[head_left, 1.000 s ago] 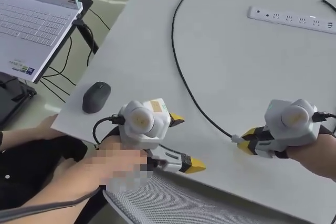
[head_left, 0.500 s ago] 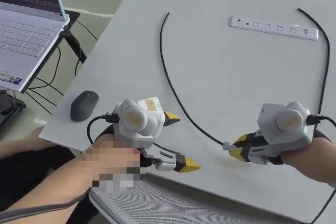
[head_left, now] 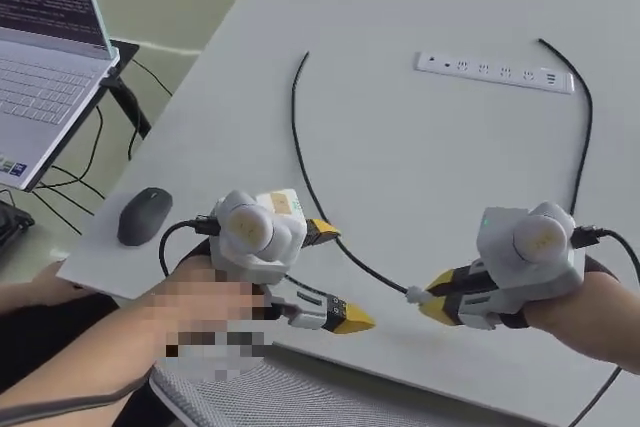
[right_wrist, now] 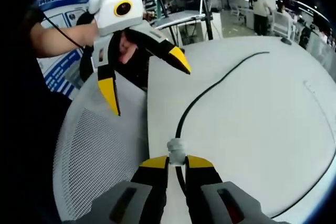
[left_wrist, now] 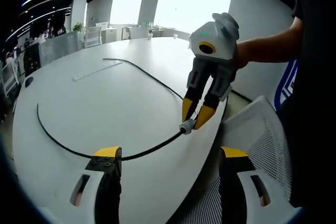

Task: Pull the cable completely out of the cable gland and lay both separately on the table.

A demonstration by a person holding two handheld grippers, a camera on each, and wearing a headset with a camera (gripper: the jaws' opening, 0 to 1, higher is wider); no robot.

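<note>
A long black cable (head_left: 297, 152) curves across the white table (head_left: 440, 187) and ends in a small white cable gland (head_left: 414, 295) near the front edge. My right gripper (head_left: 432, 304) is shut on the cable gland, which sits at its yellow tips (right_wrist: 177, 163) with the cable (right_wrist: 210, 90) running away from it. My left gripper (head_left: 345, 277) stands open just left of the gland, its jaws either side of the cable's line without touching it. In the left gripper view the cable (left_wrist: 79, 150) passes above the open jaws (left_wrist: 170, 153), and the gland (left_wrist: 186, 127) hangs from the right gripper (left_wrist: 198, 115).
A white power strip (head_left: 495, 72) lies at the back right, its black cord (head_left: 582, 137) looping toward the right edge. A dark mouse (head_left: 143, 215) sits at the table's left corner, a laptop (head_left: 40, 77) beyond it. A mesh chair (head_left: 260, 397) is under the front edge.
The head camera has shifted. The two grippers have come closer together, and the left gripper's open jaws now sit nearer the cable. The right gripper still holds the gland.
</note>
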